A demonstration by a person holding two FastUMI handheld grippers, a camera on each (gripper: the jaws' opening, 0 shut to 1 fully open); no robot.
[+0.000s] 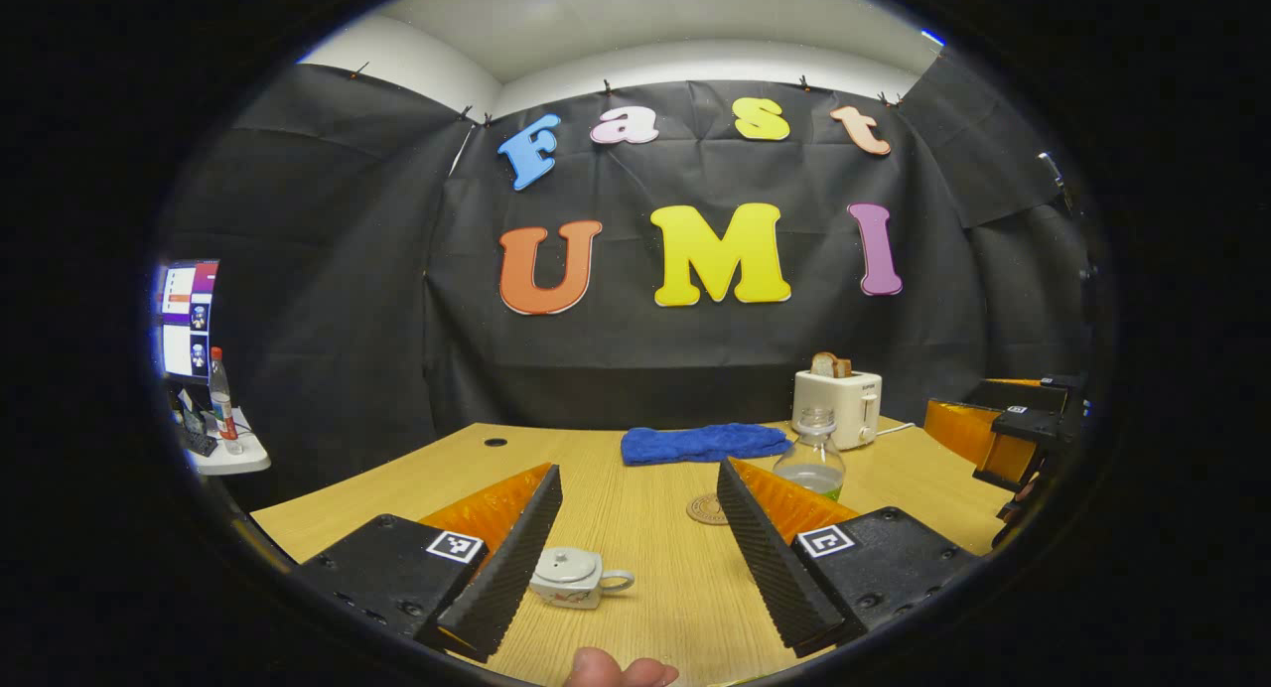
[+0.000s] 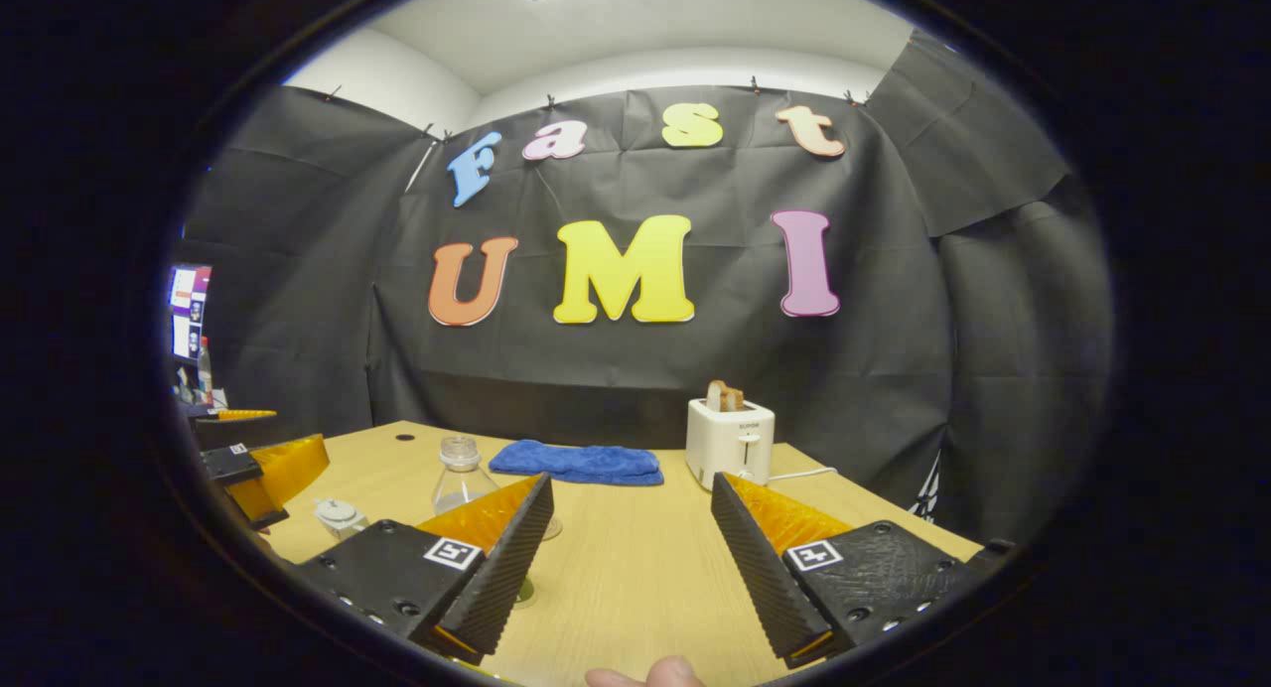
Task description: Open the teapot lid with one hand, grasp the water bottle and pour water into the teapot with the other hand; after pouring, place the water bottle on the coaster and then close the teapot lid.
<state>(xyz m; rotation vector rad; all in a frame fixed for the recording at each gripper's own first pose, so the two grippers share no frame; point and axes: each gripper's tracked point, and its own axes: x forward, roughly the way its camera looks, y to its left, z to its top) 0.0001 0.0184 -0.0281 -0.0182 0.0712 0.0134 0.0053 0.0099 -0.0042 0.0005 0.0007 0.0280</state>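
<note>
Left hand-held gripper [image 1: 640, 558] hovers level, fingers spread, above the teapot [image 1: 576, 578].

The left gripper [image 1: 635, 528] hangs over the table's near edge, jaws spread wide, gripping nothing. The right gripper [image 2: 631, 528] hangs likewise, wide apart and empty. A fingertip [image 1: 621, 670] shows at the bottom of each view.

The right tool [image 2: 633, 558] hangs over the wooden table [image 2: 635, 568] with its 2 fingers spread wide, nothing between them. The water bottle [image 2: 460, 477] stands behind its left finger, the teapot [image 2: 340, 516] farther left, lid on. A blue towel [image 2: 578, 463] and a white toaster [image 2: 730, 442] sit near the wall. The left tool [image 2: 260, 469] shows at the left edge.
</note>
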